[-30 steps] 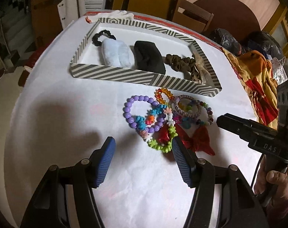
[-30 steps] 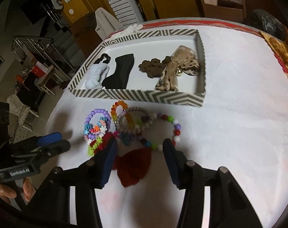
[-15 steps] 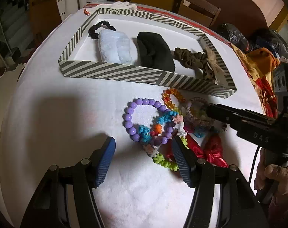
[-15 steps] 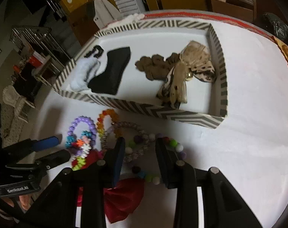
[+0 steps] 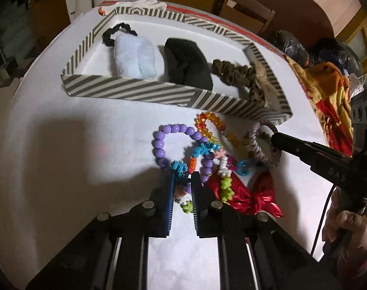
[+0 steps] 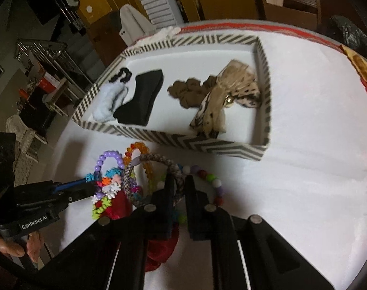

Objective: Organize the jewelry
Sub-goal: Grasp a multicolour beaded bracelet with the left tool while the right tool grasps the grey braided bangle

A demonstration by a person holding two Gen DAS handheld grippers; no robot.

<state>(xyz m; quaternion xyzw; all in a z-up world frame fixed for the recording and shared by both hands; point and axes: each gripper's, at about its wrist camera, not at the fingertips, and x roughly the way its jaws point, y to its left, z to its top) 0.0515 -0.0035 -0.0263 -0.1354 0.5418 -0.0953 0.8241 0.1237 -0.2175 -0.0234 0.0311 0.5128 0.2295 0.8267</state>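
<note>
Two claws work a tangle of bracelets at mid-frame on the white counter (image 5: 62, 169), just below the striped tray (image 5: 144, 94), whose near wall lies close to the pile; bare cloth spreads wide at left in the left wrist view and at right in the right wrist view. The left claw (image 5: 182, 181) reaches in low from the bottom edge, its pads nearly together, clamped on the flower-bead bracelet (image 5: 202, 148) that loops through the purple bracelet (image 5: 159, 142). The right claw (image 6: 177, 188) comes in from below, pinched on the braided bracelet (image 6: 168, 163). A red bow (image 5: 253, 193) lies under the pile.
</note>
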